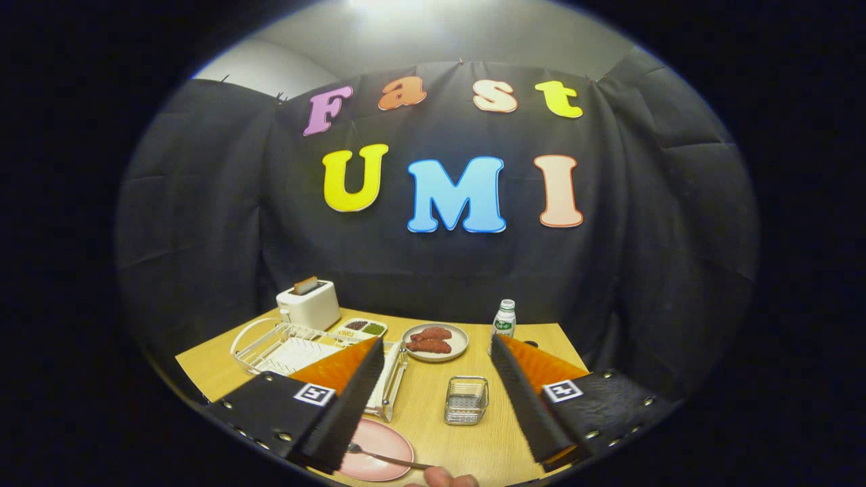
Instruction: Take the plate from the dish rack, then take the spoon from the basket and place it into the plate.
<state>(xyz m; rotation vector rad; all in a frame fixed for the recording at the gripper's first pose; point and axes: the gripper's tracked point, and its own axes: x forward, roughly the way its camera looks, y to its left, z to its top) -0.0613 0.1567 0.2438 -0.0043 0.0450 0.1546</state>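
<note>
Spoon [379, 458] is lying across the pink plate [385, 439], bowl end on the plate, handle poking off its right rim toward a fingertip [443, 477] at the near edge of the worktop [433, 419]. The plate sits on the worktop at the near left, just below the left finger of the tool [433, 399]. The tool's fingers stand wide apart with nothing between them, lifted above the worktop. By the look of it, the placing is done.

Now the risks. That handle overhangs the rim, so a nudge from the fingertip or a low sweep of the left finger could tip the spoon off the plate. The plate itself sits close to the near edge; a bump could slide it off.

Beyond the fingers stands the small wire basket [466, 399], looking empty and light enough to topple if clipped. Left of it is the white rack [298, 348]. Farther back: a dish of sausages [435, 341], a bottle [503, 323], a toaster [308, 304] and a small tray [364, 329].
</note>
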